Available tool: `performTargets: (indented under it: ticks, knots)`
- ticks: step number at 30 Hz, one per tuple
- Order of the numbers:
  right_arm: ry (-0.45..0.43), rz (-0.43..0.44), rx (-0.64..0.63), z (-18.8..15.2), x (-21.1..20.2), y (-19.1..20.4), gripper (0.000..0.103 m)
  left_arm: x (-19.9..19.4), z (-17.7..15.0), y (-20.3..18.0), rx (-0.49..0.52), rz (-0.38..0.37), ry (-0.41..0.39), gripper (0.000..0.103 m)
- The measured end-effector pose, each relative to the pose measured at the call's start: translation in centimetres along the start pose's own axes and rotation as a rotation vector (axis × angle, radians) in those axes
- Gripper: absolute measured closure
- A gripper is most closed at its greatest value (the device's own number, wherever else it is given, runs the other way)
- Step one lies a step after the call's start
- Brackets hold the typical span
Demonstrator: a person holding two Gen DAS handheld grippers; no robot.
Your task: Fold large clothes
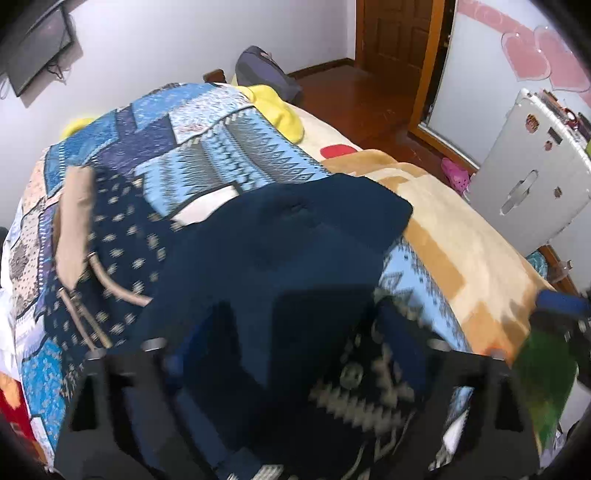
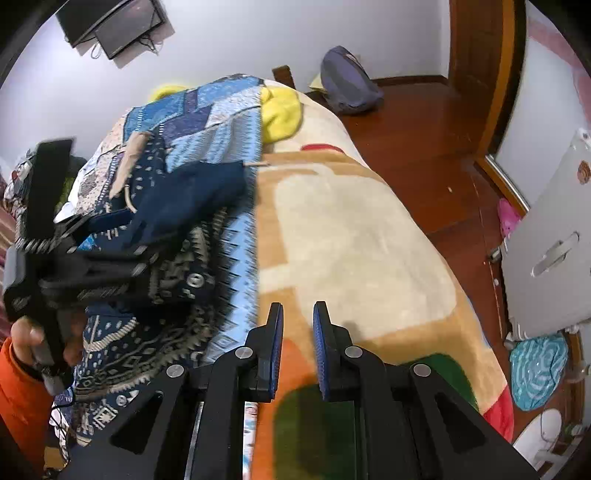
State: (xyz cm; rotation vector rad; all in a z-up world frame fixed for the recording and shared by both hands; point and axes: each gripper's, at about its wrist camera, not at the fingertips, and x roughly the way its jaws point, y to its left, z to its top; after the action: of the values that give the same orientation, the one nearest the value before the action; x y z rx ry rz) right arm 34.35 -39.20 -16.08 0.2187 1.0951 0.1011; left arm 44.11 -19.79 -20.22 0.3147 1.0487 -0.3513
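Note:
A large blue patchwork-patterned garment [image 1: 207,147] lies spread over the bed; it also shows in the right wrist view [image 2: 207,125]. A dark navy fold of it [image 1: 280,251] drapes over my left gripper [image 1: 295,354], hiding its fingertips. In the right wrist view the left gripper [image 2: 110,236] is at the left, pinching the navy cloth [image 2: 192,195] and lifting it. Tan drawstrings [image 1: 107,284] hang from the garment. My right gripper [image 2: 298,325] hovers over the beige blanket, fingers slightly apart and empty.
A beige, orange and green blanket [image 2: 351,229] covers the bed. A yellow cloth [image 2: 280,110] lies near the far end. A white cabinet [image 2: 554,236] stands at the right, a dark bag [image 2: 347,85] on the wooden floor, a door [image 1: 395,33] beyond.

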Motion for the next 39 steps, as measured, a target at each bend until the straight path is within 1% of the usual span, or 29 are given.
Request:
performTargets:
  ticks: [1, 2, 3, 4, 5, 6, 9, 11, 14, 16, 18, 20, 22, 24, 25, 26, 28, 30, 32, 33, 34, 35, 36, 37, 38, 39]
  knots:
    - [0.007, -0.006, 0.003, -0.1, 0.3, -0.3, 0.091, 0.4, 0.2, -0.1, -0.003, -0.002, 0.001, 0.05]
    - [0.013, -0.011, 0.004, -0.2, 0.6, -0.5, 0.091, 0.6, 0.4, -0.1, -0.007, -0.011, -0.002, 0.058]
    - [0.017, -0.013, 0.005, -0.4, 1.0, -0.4, 0.091, 0.7, 0.5, 0.0, -0.013, -0.007, -0.004, 0.073]
    - [0.021, -0.013, 0.004, -0.5, 1.4, -0.2, 0.091, 0.4, 0.5, 0.2, -0.027, 0.0, -0.012, 0.085]
    - [0.026, -0.009, 0.001, -0.4, 1.6, -0.2, 0.091, 0.1, 0.6, 0.4, -0.035, 0.0, -0.023, 0.091]
    - [0.027, -0.006, -0.002, -0.5, 1.8, -0.1, 0.091, -0.6, 0.5, 0.8, -0.044, -0.001, -0.045, 0.093]
    - [0.02, 0.008, -0.019, -0.1, 2.0, 0.7, 0.091, -3.6, 0.1, 2.7, -0.06, 0.016, -0.123, 0.096]
    - [0.009, 0.017, -0.039, 0.5, 2.1, 1.7, 0.091, -6.0, -0.3, 4.8, -0.081, 0.041, -0.174, 0.096]
    - [-0.013, 0.03, -0.079, 1.9, 2.0, 3.9, 0.091, -9.7, -1.6, 9.3, -0.152, 0.066, -0.239, 0.096]
    - [-0.032, 0.035, -0.122, 2.9, 1.8, 5.9, 0.091, -11.5, -2.8, 12.4, -0.199, 0.107, -0.271, 0.096]
    - [-0.059, 0.034, -0.175, 4.0, 1.6, 8.2, 0.091, -12.7, -4.5, 15.9, -0.253, 0.153, -0.283, 0.096]
    - [-0.081, 0.026, -0.237, 4.8, 1.9, 10.7, 0.091, -12.9, -6.1, 18.7, -0.31, 0.175, -0.273, 0.096]
    - [-0.083, 0.014, -0.292, 5.2, 2.8, 12.8, 0.091, -12.5, -8.1, 21.6, -0.375, 0.181, -0.25, 0.097]
    - [-0.064, -0.027, -0.353, 5.2, 4.6, 14.6, 0.091, -11.3, -10.8, 24.0, -0.425, 0.206, -0.214, 0.097]
    - [-0.038, -0.07, -0.39, 5.0, 6.1, 15.4, 0.091, -10.5, -12.2, 25.1, -0.447, 0.211, -0.188, 0.097]
    - [-0.006, -0.13, -0.431, 4.7, 7.9, 16.0, 0.091, -9.8, -13.7, 25.8, -0.465, 0.2, -0.163, 0.097]
    - [0.037, -0.214, -0.492, 3.8, 10.7, 16.1, 0.091, -7.5, -16.7, 27.2, -0.515, 0.143, -0.1, 0.097]
    - [-0.022, -0.218, -0.516, 2.9, 11.0, 15.7, 0.09, -5.4, -19.3, 28.0, -0.549, 0.117, -0.041, 0.097]
    - [-0.043, -0.226, -0.505, 2.6, 10.7, 15.4, 0.084, -3.4, -21.7, 28.5, -0.587, 0.056, 0.008, 0.094]
    - [-0.046, -0.235, -0.498, 2.5, 10.5, 15.3, 0.079, -2.4, -23.1, 28.8, -0.617, 0.01, 0.032, 0.09]
    - [-0.05, -0.254, -0.498, 2.5, 10.4, 15.2, 0.057, -1.5, -24.2, 29.0, -0.642, -0.018, 0.052, 0.088]
    - [-0.062, -0.303, -0.499, 2.4, 10.4, 15.1, 0.039, -1.3, -25.0, 29.1, -0.653, -0.028, 0.042, 0.087]
    - [-0.097, -0.386, -0.503, 2.4, 10.4, 14.7, 0.012, -1.4, -25.5, 29.1, -0.658, -0.034, 0.021, 0.086]
    - [-0.118, -0.404, -0.507, 2.4, 10.3, 14.4, 0.009, -1.7, -25.9, 29.2, -0.665, -0.03, 0.003, 0.086]
    - [-0.107, -0.372, -0.495, 2.4, 10.2, 13.8, 0.009, -1.8, -26.2, 29.3, -0.668, -0.029, 0.002, 0.086]
    - [-0.077, -0.318, -0.45, 2.8, 10.1, 12.9, 0.009, -1.9, -26.4, 29.3, -0.669, -0.032, -0.001, 0.087]
